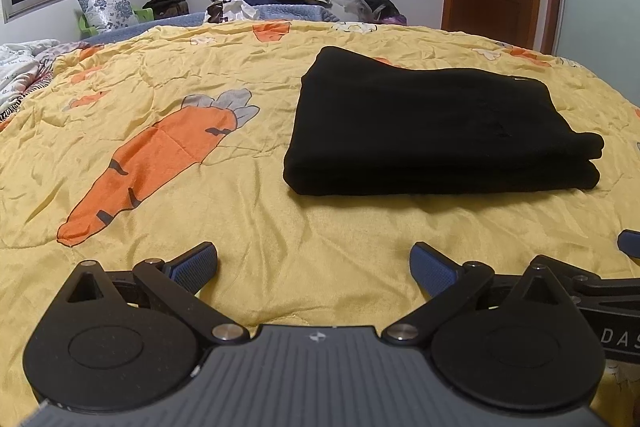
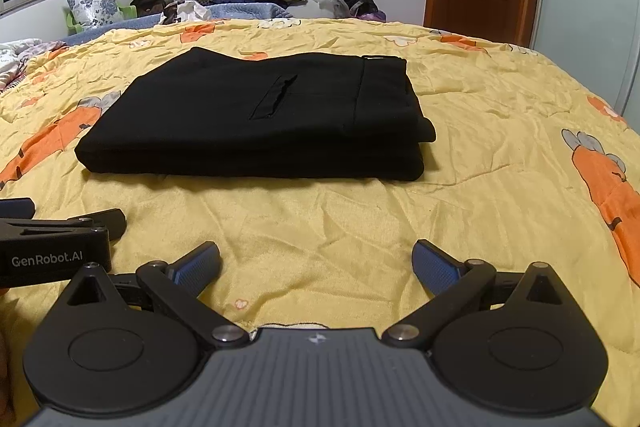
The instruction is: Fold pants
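Both hand-held grippers, left (image 1: 314, 265) and right (image 2: 316, 265), gape empty before black pants (image 2: 256, 115) folded flat.

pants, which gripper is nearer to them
Right, though only slightly. The right gripper sits straight in front of the folded pants, open and apart from them. The left gripper is open too, beside it and offset to the pants' left.
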Motion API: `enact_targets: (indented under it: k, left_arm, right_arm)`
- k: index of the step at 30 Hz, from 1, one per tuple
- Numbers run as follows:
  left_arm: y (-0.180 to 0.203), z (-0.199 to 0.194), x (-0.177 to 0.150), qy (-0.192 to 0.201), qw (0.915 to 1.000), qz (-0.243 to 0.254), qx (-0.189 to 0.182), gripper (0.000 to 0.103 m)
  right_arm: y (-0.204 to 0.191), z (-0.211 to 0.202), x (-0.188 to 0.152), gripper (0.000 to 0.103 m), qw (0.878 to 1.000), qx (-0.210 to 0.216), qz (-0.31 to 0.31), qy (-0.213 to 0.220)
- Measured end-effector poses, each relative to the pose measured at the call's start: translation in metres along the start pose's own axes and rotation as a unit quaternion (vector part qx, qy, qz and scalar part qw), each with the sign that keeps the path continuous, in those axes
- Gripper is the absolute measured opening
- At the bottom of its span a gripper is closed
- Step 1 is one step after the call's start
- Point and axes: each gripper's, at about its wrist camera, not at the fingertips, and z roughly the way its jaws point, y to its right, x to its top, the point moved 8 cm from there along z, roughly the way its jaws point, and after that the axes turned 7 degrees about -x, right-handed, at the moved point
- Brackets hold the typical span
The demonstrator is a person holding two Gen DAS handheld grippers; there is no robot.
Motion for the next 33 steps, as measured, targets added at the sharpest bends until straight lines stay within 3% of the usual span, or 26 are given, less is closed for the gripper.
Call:
enact_targets:
  k: [33]
  left_arm:
    - [-0.0017, -0.0008, -0.0023, -0.003, 0.9999, -0.014, 0.001, 0.103]
  right_arm:
    - [-0.0021, 0.0015, 0.0013, 0.103, 1.0, 0.002, 0.002, 0.001]
